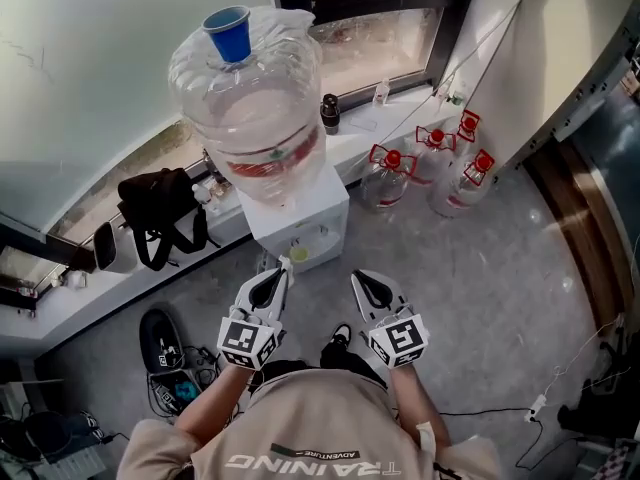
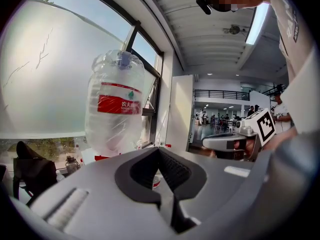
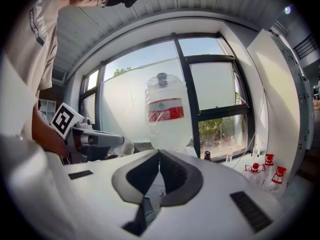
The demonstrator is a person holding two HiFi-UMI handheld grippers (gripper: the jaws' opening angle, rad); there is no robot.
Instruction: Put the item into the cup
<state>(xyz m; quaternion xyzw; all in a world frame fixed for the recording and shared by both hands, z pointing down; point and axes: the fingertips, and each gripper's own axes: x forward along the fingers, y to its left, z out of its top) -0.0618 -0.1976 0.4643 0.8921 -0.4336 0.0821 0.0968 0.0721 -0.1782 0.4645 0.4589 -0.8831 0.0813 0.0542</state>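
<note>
The left claw point(image 1: 284, 266) and right claw point(image 1: 358, 277) are both pressed together on nothing, tips aimed at the white water dispenser point(image 1: 300, 230) just ahead. I cannot tell which item is meant; a yellow-green spot point(image 1: 298, 254) on the dispenser front, just beyond the left claw, may be it. The blue cup point(image 1: 229, 34) sits well above both claws, on the upturned base of the large water bottle point(image 1: 250, 108), so the likely risk is that a high reach nudges the light cup off that rounded perch.
</note>
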